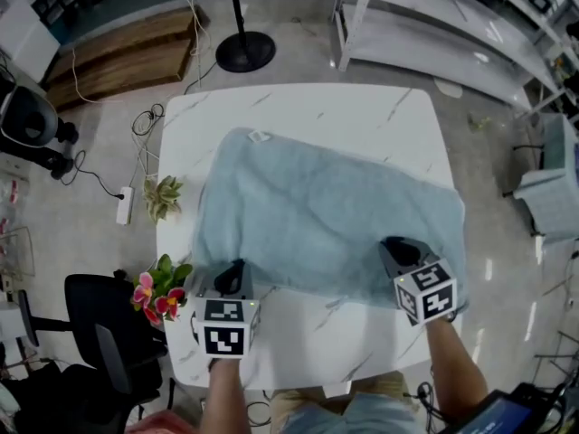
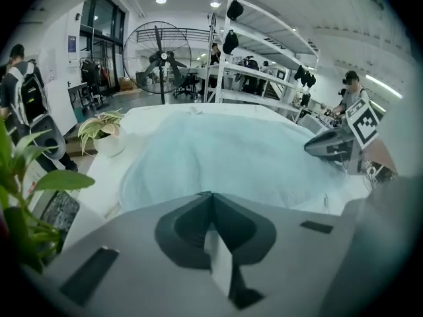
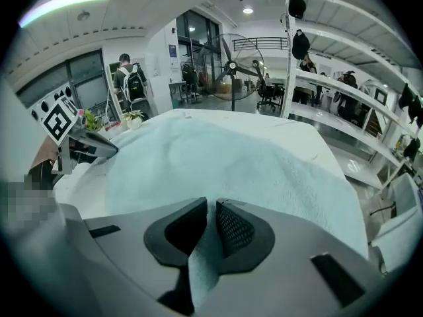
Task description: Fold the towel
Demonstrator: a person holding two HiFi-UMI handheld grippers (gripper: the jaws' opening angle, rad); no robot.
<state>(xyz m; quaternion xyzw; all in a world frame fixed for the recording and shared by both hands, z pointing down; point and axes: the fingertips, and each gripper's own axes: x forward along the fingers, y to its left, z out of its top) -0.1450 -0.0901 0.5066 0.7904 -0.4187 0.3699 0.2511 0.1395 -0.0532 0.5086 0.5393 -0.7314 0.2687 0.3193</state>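
A light blue towel (image 1: pixel 317 215) lies spread flat across the white marble table (image 1: pixel 298 107). My left gripper (image 1: pixel 237 271) is at the towel's near left edge. In the left gripper view, this gripper (image 2: pixel 211 197) is shut, with a thin pale strip of the towel (image 2: pixel 231 150) pinched between its jaws. My right gripper (image 1: pixel 394 246) is at the near right edge. The right gripper view shows it (image 3: pixel 210 205) shut on a fold of the towel (image 3: pixel 218 157) that rises between the pads.
A small potted plant (image 1: pixel 163 195) stands on the table's left edge, and pink flowers (image 1: pixel 158 295) sit at the near left corner. A black office chair (image 1: pixel 99 333) is left of the table. A fan stand (image 1: pixel 244 51) and a white shelf rack (image 1: pixel 434 25) are beyond it.
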